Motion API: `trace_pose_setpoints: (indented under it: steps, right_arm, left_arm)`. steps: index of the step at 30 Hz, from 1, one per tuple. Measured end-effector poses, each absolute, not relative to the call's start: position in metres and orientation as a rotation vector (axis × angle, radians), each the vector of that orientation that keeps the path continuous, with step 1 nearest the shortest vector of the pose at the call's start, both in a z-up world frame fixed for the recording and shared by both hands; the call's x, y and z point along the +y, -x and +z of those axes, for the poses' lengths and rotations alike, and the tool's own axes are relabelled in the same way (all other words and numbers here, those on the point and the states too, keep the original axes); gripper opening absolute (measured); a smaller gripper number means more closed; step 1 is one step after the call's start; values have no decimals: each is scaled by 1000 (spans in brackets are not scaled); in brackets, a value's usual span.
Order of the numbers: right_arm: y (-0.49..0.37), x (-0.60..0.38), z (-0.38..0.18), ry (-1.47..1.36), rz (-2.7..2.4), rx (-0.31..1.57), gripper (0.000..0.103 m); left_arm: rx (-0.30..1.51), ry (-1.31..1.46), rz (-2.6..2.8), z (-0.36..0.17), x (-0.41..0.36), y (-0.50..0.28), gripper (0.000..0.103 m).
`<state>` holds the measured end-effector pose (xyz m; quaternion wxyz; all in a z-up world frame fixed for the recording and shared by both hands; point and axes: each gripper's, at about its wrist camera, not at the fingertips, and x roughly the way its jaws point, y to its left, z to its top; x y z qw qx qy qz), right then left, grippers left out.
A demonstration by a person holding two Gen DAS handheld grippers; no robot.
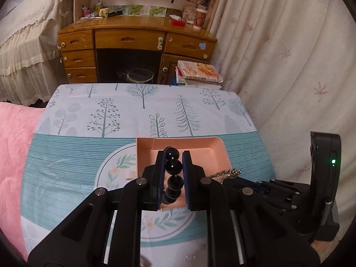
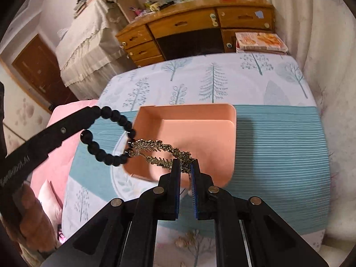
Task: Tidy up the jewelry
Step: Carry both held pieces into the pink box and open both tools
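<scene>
A pink tray [image 1: 209, 146] [image 2: 222, 138] lies on the patterned tablecloth [image 1: 89, 138] [image 2: 278, 133]. My left gripper [image 1: 173, 158] is shut on a bracelet of black beads [image 1: 172, 166], which hangs above the tray's near part. The right wrist view shows the same black bead bracelet [image 2: 106, 133] as a ring dangling from the left gripper [image 2: 89, 113] at the tray's left edge. My right gripper [image 2: 185, 163] is shut on a gold chain bracelet [image 2: 155, 149] held over the tray's front left. The gold bracelet's [image 1: 227, 173] end peeks out beside the right gripper's body in the left wrist view.
A wooden desk [image 1: 133, 37] with drawers stands beyond the table. A stack of magazines [image 1: 198, 71] lies by the curtain [image 1: 289, 66] on the right. A pink quilt [image 1: 13, 144] borders the table's left side. A person's hand [image 2: 33, 218] holds the left gripper.
</scene>
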<state>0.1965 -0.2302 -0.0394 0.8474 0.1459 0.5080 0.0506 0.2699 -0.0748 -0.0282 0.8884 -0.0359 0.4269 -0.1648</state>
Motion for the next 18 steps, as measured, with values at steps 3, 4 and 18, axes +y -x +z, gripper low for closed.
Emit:
trace_pose_setpoints:
  steps: [3,4,18]
  right_arm:
    - [-210,-230,-56,-307,61,1072,9]
    - [-213,-229,-62,-309,52,1076,9]
    - [-256,-227,-122,-332,8,1185,33]
  left_arm:
    - [905,70,-336,-49,-83,-281,12]
    - [913,73,-335,-56,-84,-284,12]
    - [919,39,-321,-90,-64,-273,39]
